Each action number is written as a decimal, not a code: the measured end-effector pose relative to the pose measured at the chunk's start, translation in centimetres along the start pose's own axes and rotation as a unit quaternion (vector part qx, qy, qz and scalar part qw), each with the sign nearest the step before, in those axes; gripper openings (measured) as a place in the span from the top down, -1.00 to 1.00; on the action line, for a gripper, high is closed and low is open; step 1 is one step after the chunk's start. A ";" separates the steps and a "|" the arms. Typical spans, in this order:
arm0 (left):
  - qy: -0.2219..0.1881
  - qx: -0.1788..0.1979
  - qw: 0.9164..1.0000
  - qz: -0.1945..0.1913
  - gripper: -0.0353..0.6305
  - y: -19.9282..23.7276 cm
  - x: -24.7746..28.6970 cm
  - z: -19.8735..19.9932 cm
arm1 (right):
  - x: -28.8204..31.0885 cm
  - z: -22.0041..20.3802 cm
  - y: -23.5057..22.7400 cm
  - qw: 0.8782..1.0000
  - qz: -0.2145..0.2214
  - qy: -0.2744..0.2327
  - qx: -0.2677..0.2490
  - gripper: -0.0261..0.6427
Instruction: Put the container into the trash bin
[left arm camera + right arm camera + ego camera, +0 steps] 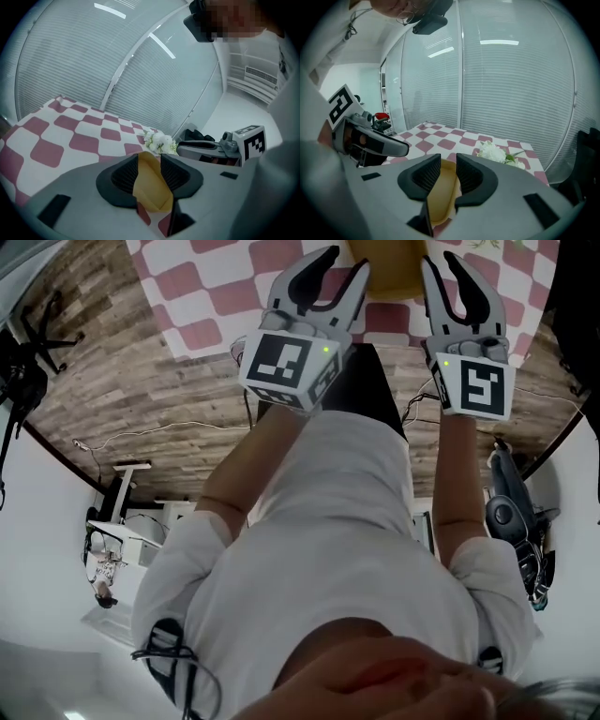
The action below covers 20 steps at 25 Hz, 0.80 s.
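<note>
A tan paper container point(394, 268) lies on the red-and-white checked tablecloth point(216, 296) at the top of the head view, between my two grippers. My left gripper point(342, 259) is at its left side and my right gripper point(442, 257) at its right side. In the left gripper view the container's corner point(150, 185) shows in the gap of the left gripper point(149, 164), whose pads stand apart from it. In the right gripper view the container's thin wall point(440, 197) stands between the parted pads of the right gripper point(448, 164).
A white flower bunch point(159, 140) lies on the cloth just beyond the container, and the flower bunch point(494, 152) also shows in the right gripper view. Wooden floor point(112, 381) borders the table. A dark chair point(587, 154) stands to the right.
</note>
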<state>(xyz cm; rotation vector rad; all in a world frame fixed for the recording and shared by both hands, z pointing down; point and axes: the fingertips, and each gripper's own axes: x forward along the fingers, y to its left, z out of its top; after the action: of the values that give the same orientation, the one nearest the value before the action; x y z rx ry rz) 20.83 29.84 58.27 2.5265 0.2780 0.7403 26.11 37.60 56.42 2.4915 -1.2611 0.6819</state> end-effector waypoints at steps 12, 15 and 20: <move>0.033 -0.028 0.998 0.048 0.37 1.9 3.5 -5.0 | 2.5 -6.1 -1.8 0.999 0.000 0.043 0.021 0.55; 0.031 -0.035 0.997 0.053 0.37 2.3 4.0 -5.6 | 2.9 -7.4 -1.5 0.998 0.013 0.047 0.026 0.55; 0.036 -0.037 0.997 0.064 0.37 3.1 4.5 -6.7 | 3.5 -8.6 -1.2 0.998 0.023 0.049 0.036 0.55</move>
<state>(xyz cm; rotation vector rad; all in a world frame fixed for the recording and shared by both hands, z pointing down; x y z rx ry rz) 21.09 31.26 66.79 2.4681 0.1124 0.8757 26.36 39.68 65.57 2.4585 -1.2827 0.8650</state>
